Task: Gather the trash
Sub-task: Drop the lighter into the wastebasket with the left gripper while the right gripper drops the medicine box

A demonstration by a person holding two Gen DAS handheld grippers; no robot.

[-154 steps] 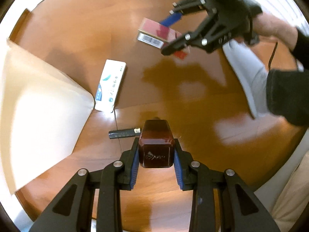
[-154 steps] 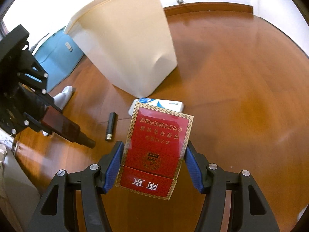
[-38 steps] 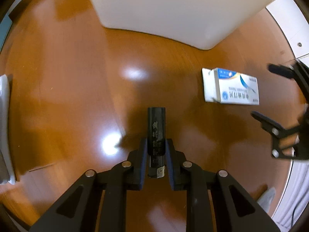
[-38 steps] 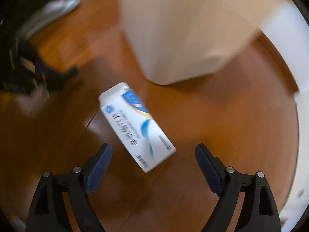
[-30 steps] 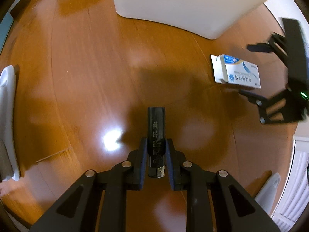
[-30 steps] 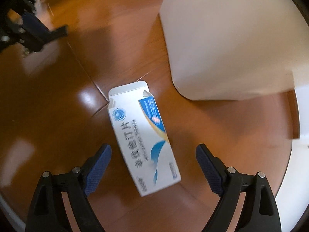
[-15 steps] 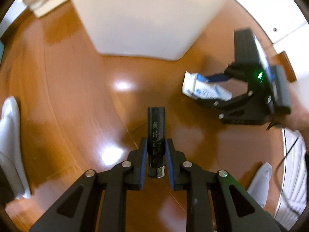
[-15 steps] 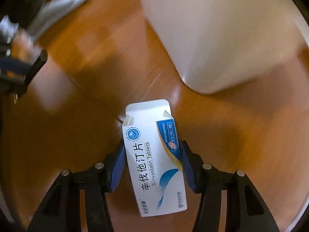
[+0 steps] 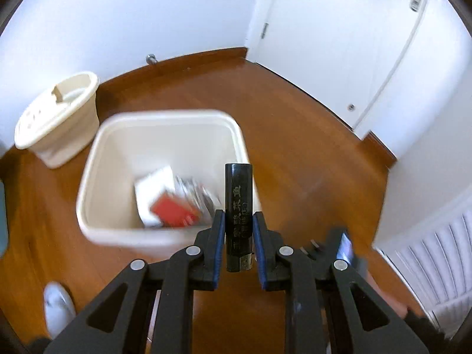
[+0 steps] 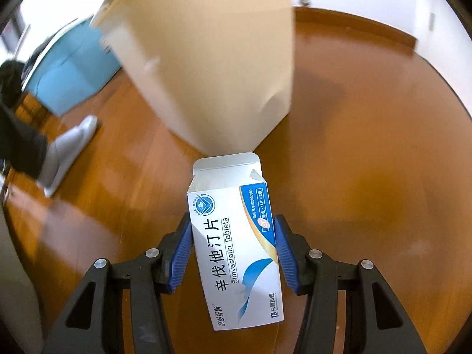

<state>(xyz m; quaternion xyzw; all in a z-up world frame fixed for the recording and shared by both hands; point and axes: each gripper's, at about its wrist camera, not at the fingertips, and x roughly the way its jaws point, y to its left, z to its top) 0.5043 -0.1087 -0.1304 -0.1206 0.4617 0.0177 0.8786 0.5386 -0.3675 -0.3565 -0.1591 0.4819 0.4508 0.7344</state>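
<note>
Inside bin [image 9: 165, 237]: red pack [image 9: 172, 211], papers [image 9: 153, 183]

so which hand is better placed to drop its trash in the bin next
Left. Its gripper holds the black lighter just above the bin's open mouth; the right gripper's tablet box faces only the bin's outer wall.

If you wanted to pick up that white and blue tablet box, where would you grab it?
Probably across its two long narrow sides near mid-length, approaching along the box from its closed end. The tablet box is long and flat, and its far end flap hangs open, so that end would likely crush. The right hand-held gripper holds it this way.
</note>
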